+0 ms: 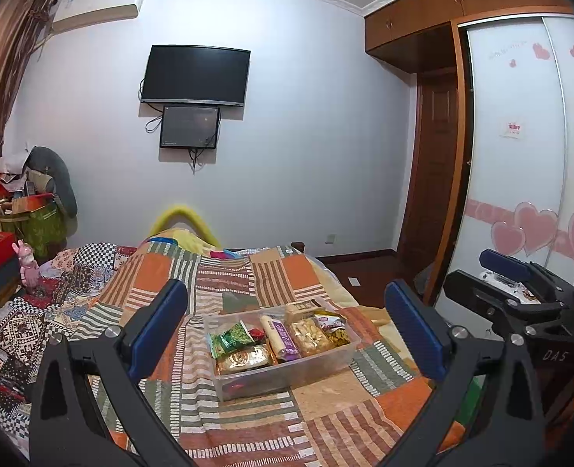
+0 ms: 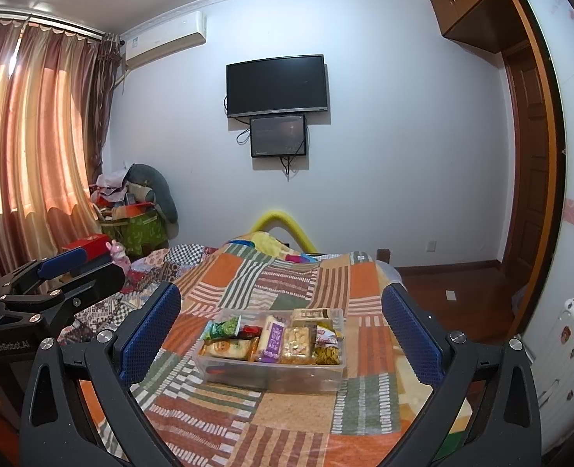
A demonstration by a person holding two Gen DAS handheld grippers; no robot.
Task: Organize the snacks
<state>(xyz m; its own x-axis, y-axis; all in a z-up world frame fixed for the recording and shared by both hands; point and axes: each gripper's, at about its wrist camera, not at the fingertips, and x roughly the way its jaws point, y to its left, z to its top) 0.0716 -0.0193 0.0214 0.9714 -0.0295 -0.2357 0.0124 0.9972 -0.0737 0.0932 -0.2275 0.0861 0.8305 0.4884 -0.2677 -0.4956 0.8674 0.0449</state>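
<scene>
A patchwork bed [image 1: 248, 420] carries a clear box [image 1: 283, 373] of snacks [image 2: 273, 340], its long side running left to right. It lies straight ahead of both claws, about equally near; the left claw [image 1: 287, 327] and right claw [image 2: 281, 330] hover spread wide, holding nothing.

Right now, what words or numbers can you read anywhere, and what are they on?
"DAS" on the black body of the right claw, seen from the left wrist camera.
"GenRobot.AI" on the black body of the left claw, seen from the right wrist camera.
Snack packets in the clear box: print too small and blurred to read.
Air conditioner sticker and wardrobe door notice: unreadable.
</scene>
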